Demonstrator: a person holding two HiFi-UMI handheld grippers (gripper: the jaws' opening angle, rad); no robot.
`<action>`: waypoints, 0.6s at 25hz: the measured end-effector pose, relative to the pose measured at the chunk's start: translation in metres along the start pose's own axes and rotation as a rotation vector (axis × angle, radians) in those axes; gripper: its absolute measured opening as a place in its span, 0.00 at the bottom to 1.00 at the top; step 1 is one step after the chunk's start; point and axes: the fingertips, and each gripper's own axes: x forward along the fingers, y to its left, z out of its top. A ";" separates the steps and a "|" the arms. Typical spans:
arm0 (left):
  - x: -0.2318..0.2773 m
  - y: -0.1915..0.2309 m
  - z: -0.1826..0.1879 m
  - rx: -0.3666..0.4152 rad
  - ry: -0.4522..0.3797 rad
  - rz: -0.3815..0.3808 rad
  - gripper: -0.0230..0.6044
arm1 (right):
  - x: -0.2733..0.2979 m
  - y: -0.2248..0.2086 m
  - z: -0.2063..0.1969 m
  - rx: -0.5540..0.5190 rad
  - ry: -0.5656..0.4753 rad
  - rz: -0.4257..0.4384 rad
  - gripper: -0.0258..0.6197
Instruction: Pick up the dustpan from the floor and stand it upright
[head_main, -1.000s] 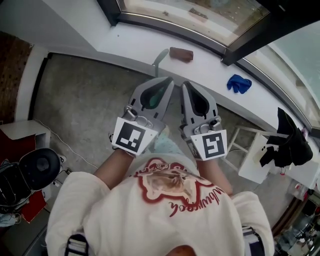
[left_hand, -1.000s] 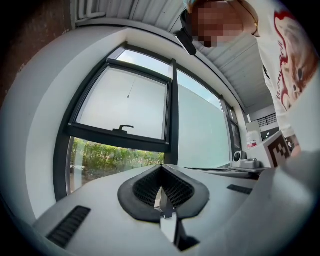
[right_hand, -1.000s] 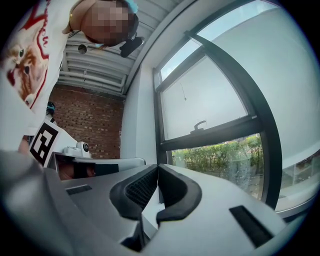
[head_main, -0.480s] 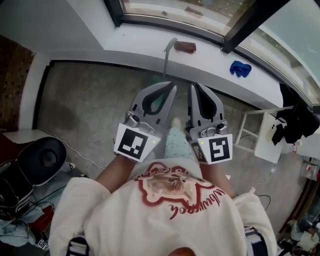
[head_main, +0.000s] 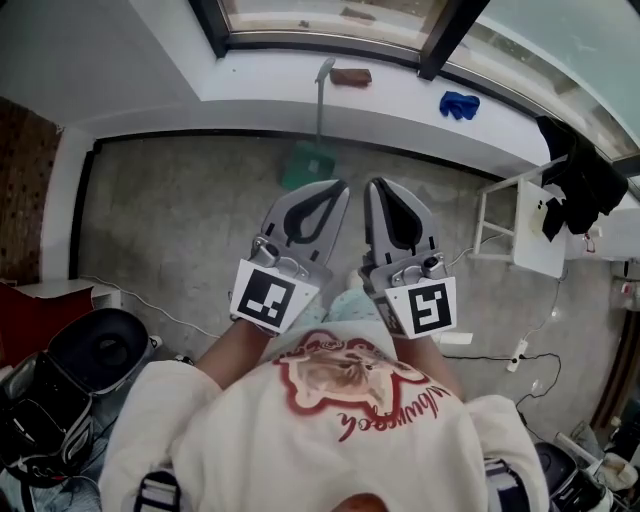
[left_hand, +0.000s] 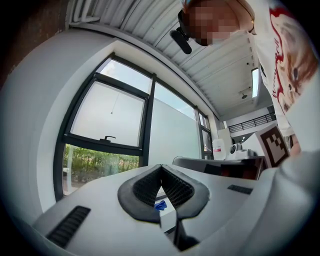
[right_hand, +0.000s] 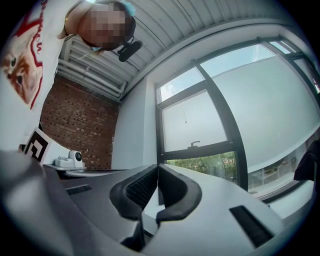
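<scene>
Two grippers, the left gripper and the right gripper, are held side by side in front of the person, each with its fingers closed on nothing. The green dustpan stands on the floor at the foot of the window ledge, pan down, its long handle rising to lean on the ledge's edge. The task looks finished: the dustpan is upright and released, and no step appears left. A brown block lies on the ledge just right of the handle's top, and a blue cloth lies farther right on the same ledge. A second earlier the dustpan sat partly hidden behind the left gripper's fingers. Now it shows whole, well ahead of both grippers, with more bare floor visible below the ledge. The fingers were closed then too.
</scene>
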 end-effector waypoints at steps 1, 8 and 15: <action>0.000 -0.005 0.003 -0.001 -0.008 0.002 0.07 | -0.006 -0.002 0.005 -0.004 -0.003 -0.007 0.08; 0.003 -0.045 0.012 -0.005 -0.036 0.039 0.07 | -0.049 -0.011 0.021 -0.010 0.002 0.013 0.08; 0.012 -0.081 0.018 -0.006 -0.035 0.070 0.07 | -0.079 -0.022 0.033 -0.006 0.012 0.073 0.08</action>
